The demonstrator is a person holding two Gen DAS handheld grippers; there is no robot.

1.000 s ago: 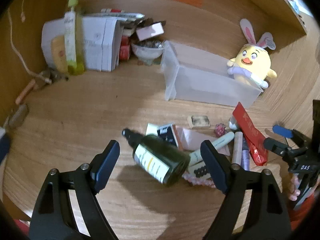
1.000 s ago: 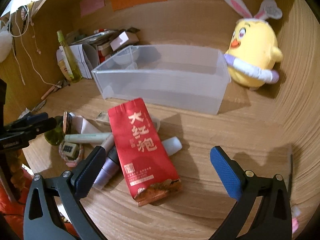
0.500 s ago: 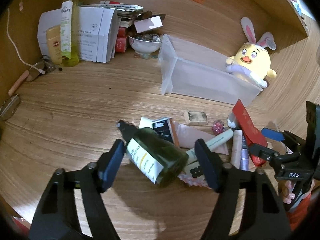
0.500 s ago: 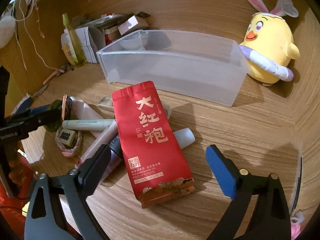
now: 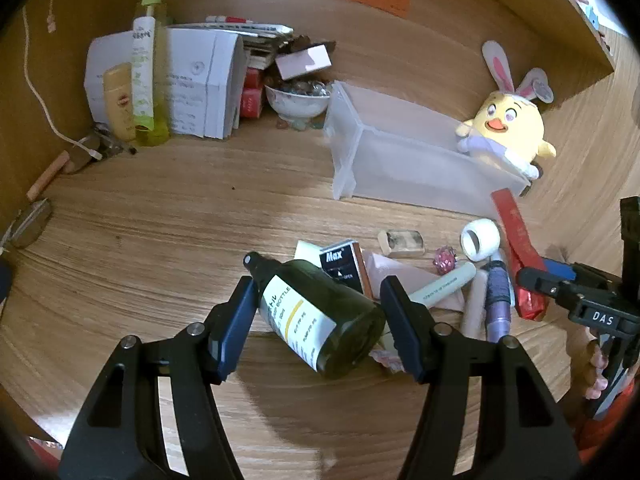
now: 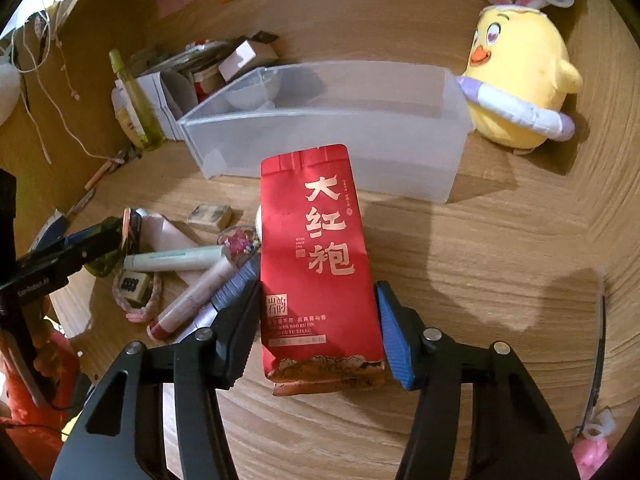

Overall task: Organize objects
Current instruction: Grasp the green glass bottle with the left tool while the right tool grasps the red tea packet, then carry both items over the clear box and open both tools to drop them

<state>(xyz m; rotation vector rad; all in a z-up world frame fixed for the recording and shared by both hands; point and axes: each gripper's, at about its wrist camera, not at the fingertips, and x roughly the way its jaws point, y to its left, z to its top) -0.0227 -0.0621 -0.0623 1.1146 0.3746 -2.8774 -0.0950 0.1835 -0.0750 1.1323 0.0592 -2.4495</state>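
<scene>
My left gripper (image 5: 316,316) is shut on a dark green spray bottle (image 5: 320,316) with a white label, which lies tilted between the pads. My right gripper (image 6: 316,324) is shut on the lower part of a red tea packet (image 6: 316,268) with gold characters, its top lifted toward a clear plastic bin (image 6: 332,120). The bin (image 5: 404,160) stands open behind the pile. The packet (image 5: 516,256) and right gripper also show at the right in the left wrist view.
A pile of cosmetic tubes (image 6: 180,258), a black Max box (image 5: 340,264), a white tape roll (image 5: 480,240) and a hair tie (image 6: 140,292) lies on the wooden desk. A yellow plush chick (image 6: 520,76) sits right of the bin. Bottles, boxes and a bowl (image 5: 298,100) crowd the back left.
Both grippers have moved forward and closed. The left has closed on the green bottle; the right has closed on the red packet and tipped it up.
</scene>
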